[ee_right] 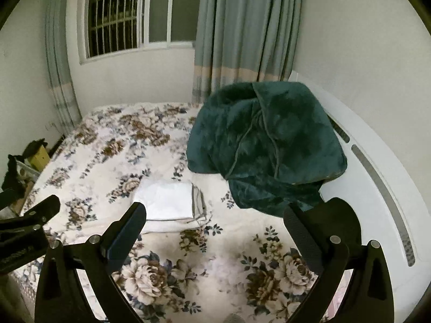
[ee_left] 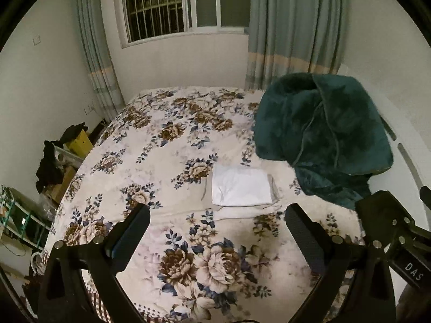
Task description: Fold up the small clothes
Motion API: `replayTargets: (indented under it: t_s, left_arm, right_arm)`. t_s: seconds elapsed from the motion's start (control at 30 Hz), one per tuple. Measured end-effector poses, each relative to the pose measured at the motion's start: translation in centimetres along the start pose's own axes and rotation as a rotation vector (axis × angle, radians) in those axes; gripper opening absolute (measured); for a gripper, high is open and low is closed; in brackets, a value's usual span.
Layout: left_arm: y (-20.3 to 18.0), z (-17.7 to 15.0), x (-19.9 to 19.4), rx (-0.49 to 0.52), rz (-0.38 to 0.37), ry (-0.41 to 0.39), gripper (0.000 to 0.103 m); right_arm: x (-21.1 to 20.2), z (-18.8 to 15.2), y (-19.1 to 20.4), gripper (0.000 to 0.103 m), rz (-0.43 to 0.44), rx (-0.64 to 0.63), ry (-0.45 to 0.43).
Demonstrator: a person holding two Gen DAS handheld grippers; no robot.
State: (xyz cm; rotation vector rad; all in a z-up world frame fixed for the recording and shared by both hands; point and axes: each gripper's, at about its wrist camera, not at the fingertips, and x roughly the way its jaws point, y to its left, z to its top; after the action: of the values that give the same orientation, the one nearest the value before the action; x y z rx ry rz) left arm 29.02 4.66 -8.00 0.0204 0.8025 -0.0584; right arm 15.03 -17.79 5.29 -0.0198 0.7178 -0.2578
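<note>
Both tools are matte black plastic. The left tool (ee_left: 216,215) has two broad fingers with ribbed pads (ee_left: 299,226), silver round screws (ee_left: 336,239) at the hinges, and curved struts below. The right tool (ee_right: 215,215) looks alike; seen at the lower right of the left view, its body carries white letters "DAS" (ee_left: 413,270).

The bed cover (ee_left: 150,145) under my claws is cream with brown and beige flowers and dark blue leaves. The folded cloth (ee_left: 241,187) on it is plain white, with a grey edge at one side. The blanket (ee_left: 323,134) is dark teal green. The curtains (ee_left: 293,27) are pale grey-blue with a beige band. My left claw (ee_left: 217,214) and right claw (ee_right: 214,212) are black.
</note>
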Motion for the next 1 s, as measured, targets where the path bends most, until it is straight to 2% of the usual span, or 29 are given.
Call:
replayTargets:
  t_s: [0.23,0.37,0.67,1.0]
  left_arm:
    - [-0.1,-1.3,-4.6,-0.011,-0.007,-0.029,0.103]
    - [-0.1,-1.9,-6.3,-0.017,-0.011,-0.040,0.103]
    - [-0.2,-3.1,-8.3,-0.020,0.010,-0.062,0.103]
    - [0.3,-2.9,-9.3,-0.040,0.020,-0.081,0.103]
  right_arm:
    - [-7.5,-0.9,-1.2,0.103,0.015,-0.003,-0.058]
    - [-10.3,-1.4,-1.9,0.103,0.018,-0.009,-0.077]
    - [-12.5,-2.0,-2.8,0.103,0.027,-0.008,-0.091]
    - [-14.3,-2.7,-2.6,0.103,0.034,-0.006,-0.105]
